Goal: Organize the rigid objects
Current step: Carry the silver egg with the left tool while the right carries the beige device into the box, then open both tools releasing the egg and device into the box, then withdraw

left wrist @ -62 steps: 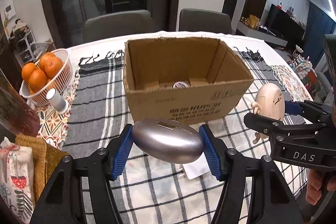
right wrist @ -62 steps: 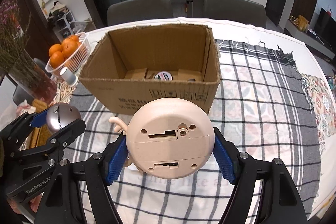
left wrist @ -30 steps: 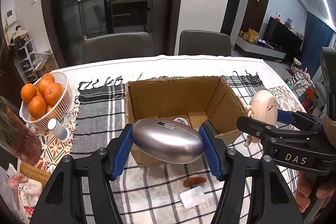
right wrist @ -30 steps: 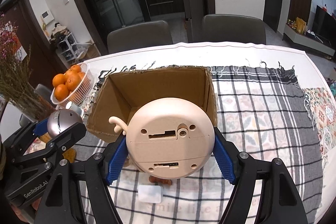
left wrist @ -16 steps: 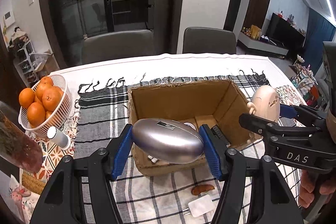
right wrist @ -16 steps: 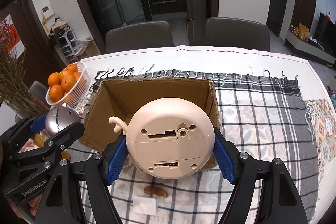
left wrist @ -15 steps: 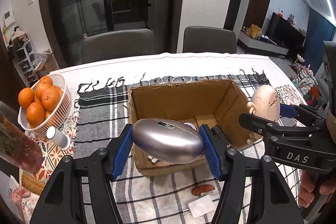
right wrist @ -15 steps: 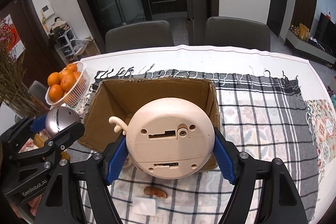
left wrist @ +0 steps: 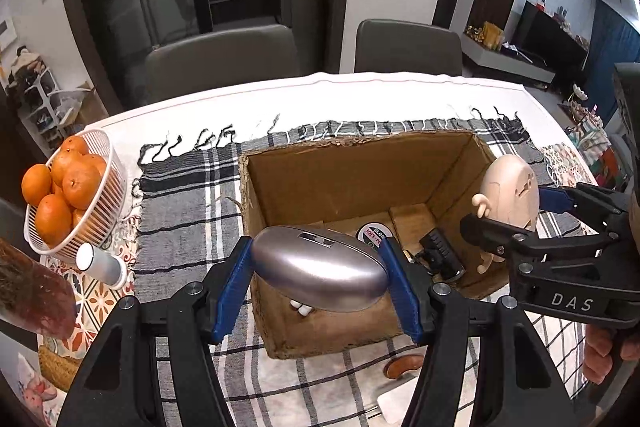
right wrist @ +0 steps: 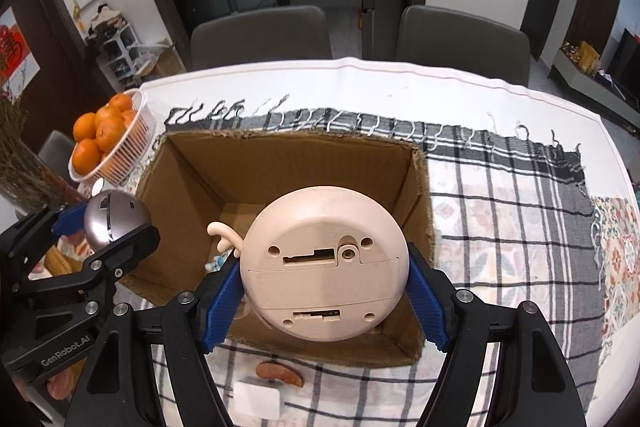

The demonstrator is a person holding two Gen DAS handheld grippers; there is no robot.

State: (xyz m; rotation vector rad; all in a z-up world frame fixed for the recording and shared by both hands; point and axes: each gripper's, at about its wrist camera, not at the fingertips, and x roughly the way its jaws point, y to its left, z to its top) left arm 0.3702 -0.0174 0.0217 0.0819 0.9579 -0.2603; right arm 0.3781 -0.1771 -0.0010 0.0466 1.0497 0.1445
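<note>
My left gripper [left wrist: 319, 273] is shut on a silver oval case [left wrist: 318, 273] and holds it above the near left edge of an open cardboard box [left wrist: 340, 187]. My right gripper [right wrist: 325, 281] is shut on a round beige toy [right wrist: 325, 269] with its underside towards the camera, above the near side of the box [right wrist: 288, 167]. The toy also shows in the left wrist view [left wrist: 508, 193], over the box's right wall. The silver case shows in the right wrist view [right wrist: 114, 219], left of the box. A round tin [left wrist: 373, 235] and a black device [left wrist: 440, 259] lie in the box.
The box stands on a checked cloth [right wrist: 520, 187] on a white table. A white basket of oranges [left wrist: 66, 199] and a small white bottle [left wrist: 100, 263] stand at the left. A brown piece [right wrist: 280, 373] and a white block [right wrist: 256, 399] lie in front of the box. Two chairs stand behind the table.
Both grippers have risen and moved forward over the box with their objects still held. More of the inside of the box shows now.
</note>
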